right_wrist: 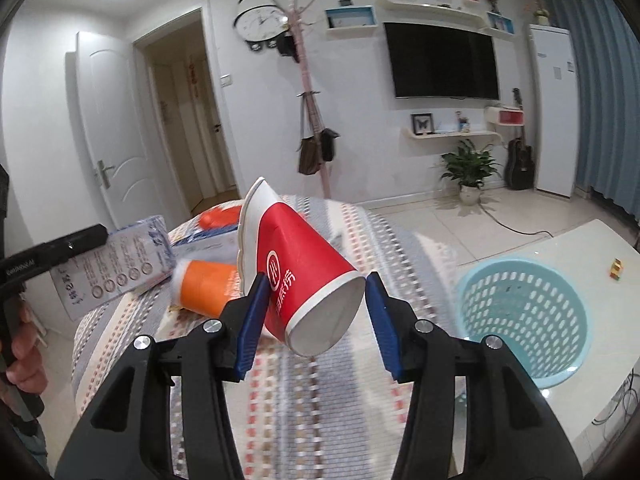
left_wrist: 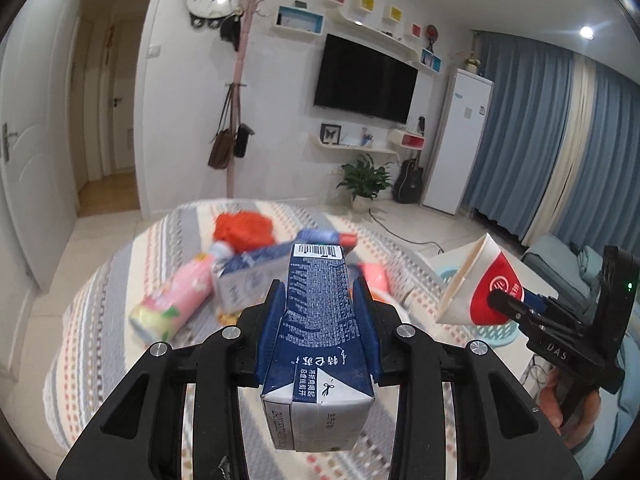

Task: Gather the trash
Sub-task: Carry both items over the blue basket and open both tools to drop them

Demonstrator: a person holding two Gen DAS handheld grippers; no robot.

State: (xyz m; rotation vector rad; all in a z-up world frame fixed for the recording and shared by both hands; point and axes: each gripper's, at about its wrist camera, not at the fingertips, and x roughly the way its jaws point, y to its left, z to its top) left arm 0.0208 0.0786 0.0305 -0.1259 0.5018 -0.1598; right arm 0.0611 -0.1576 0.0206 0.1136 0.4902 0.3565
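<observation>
Left gripper (left_wrist: 320, 304) clenched on a dark blue milk carton (left_wrist: 318, 344), held lengthwise between its jaws above the striped tablecloth (left_wrist: 100, 320). Right gripper (right_wrist: 314, 312) grips a crushed red paper cup (right_wrist: 298, 268) near its base, jaws pressed to both sides, cup raised over the same cloth. Light blue plastic basket (right_wrist: 524, 320) stands just right of the cloth on a white table (right_wrist: 580, 248); its visible interior holds no trash. Left on the cloth: pink bottle (left_wrist: 176, 300), second carton (left_wrist: 248, 280), red bag (left_wrist: 244, 228), orange cup (right_wrist: 208, 288).
</observation>
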